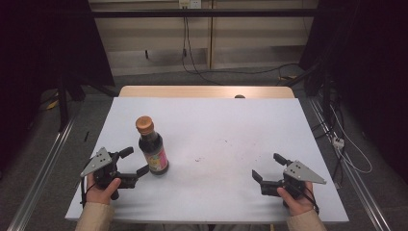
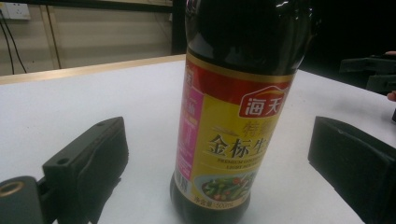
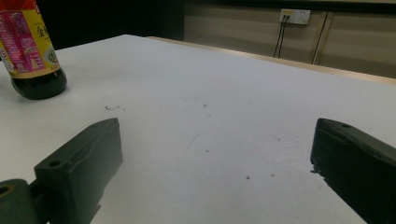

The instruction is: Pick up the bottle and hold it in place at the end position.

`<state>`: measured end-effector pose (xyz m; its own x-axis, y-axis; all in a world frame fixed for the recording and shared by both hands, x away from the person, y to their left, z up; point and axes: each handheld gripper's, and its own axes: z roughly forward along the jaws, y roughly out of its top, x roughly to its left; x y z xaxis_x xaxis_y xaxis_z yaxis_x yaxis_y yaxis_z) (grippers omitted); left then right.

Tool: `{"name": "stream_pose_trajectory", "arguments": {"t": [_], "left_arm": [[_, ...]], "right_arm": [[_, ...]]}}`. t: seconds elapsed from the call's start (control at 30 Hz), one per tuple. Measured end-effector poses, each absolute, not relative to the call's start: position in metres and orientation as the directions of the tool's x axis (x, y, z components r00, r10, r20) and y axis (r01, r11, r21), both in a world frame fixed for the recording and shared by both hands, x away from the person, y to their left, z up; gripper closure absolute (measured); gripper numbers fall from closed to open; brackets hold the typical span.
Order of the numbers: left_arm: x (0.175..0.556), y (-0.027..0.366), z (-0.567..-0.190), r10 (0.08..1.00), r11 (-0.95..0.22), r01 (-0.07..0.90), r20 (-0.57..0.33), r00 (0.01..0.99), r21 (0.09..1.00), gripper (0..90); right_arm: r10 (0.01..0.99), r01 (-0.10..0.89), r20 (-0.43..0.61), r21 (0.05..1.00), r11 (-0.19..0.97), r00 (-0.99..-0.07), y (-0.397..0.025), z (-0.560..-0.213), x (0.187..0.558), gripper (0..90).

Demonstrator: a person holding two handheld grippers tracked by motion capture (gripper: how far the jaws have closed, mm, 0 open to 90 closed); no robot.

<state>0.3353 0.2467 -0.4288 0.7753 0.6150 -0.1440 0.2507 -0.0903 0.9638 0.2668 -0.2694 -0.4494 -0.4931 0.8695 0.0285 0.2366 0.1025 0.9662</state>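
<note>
Down at the near edge, the left hand holds the left gripper with its jaws spread wide, set just beside the soy sauce bottle on its left. In the left gripper view the bottle stands right between the two black jaws, with clear gaps on both sides, nothing touching. Over at the near right, the right hand holds the right gripper, also gaping wide, over bare white table well apart from the bottle. A few dark specks dot the tabletop near the middle. The bottle stands upright left of centre, orange-brown cap on, dark liquid inside, red, yellow and pink label facing near. At the far side, the table's wooden edge, then cables on the floor.
</note>
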Motion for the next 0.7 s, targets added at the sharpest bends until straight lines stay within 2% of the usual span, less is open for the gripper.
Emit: {"name": "stream_pose_trajectory", "arguments": {"t": [0.27,0.47,0.7], "left_arm": [[0.335,0.247,-0.428,0.611,-0.068,0.249,-0.157,0.776,0.966,2.0],[0.334,0.245,-0.424,0.602,-0.08,0.21,-0.121,0.789,0.975,1.8],[0.334,0.236,-0.415,0.589,-0.074,0.21,-0.127,0.798,0.975,1.9]], "right_arm": [[0.87,0.233,0.023,0.967,0.106,-0.493,-0.269,-0.449,0.267,1.8],[0.871,0.235,0.022,0.966,0.108,-0.491,-0.269,-0.449,0.268,2.0],[0.874,0.236,0.023,0.966,0.106,-0.485,-0.269,-0.45,0.268,2.0]]}}
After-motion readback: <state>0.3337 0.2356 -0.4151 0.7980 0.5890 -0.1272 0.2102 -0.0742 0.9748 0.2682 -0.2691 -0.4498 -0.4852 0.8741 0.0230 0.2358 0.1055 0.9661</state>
